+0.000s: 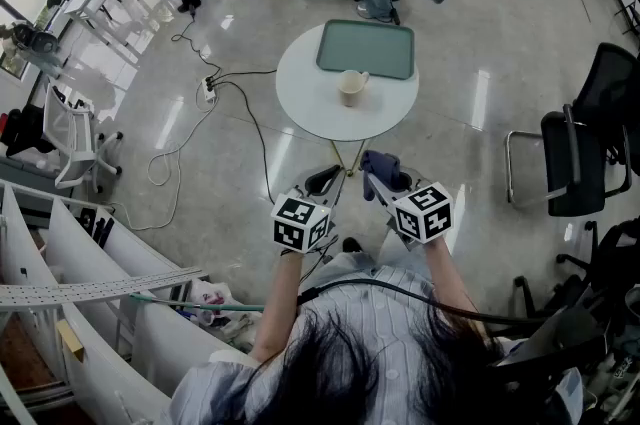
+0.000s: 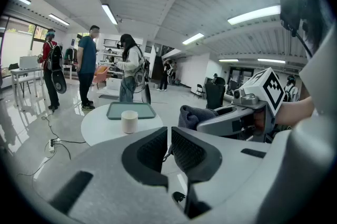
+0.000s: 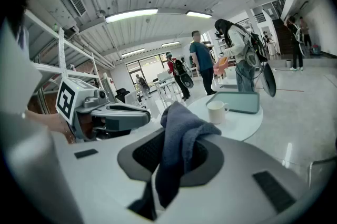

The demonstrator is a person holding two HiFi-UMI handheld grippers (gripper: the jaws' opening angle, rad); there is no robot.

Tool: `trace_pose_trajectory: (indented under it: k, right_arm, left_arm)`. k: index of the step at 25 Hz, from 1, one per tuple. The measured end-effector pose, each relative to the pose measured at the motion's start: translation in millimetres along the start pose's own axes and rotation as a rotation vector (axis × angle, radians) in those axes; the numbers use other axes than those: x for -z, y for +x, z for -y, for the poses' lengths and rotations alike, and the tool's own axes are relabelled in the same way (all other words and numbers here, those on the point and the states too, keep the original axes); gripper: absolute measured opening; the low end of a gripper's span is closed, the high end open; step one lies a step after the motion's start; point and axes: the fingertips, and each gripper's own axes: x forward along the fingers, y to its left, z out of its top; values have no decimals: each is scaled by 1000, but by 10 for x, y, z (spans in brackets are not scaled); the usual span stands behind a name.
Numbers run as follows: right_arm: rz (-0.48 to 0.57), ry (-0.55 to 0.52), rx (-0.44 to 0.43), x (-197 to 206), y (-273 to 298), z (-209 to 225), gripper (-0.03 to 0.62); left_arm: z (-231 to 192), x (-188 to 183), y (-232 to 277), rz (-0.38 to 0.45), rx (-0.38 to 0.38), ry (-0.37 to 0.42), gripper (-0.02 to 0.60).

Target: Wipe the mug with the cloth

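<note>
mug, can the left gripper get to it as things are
Probably yes. The mug stands clear of the tray on the table, with nothing between it and the empty left gripper. Its jaws are together, so they would need opening.

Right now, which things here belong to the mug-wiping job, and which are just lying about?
For the job:
mug, standing on the round table
cloth, clamped in the right gripper
left gripper, jaws together, nothing between them

Just lying about:
tray, beyond the mug
power strip and cables on the floor
black office chair
</note>
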Motion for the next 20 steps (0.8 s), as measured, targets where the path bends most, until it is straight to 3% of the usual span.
trace_pose_trajectory:
  k: [20]
  right_arm:
    - [-10, 29, 30, 98, 21, -58, 80]
  left_arm:
    - [-71, 132, -59, -11, 12, -35, 35]
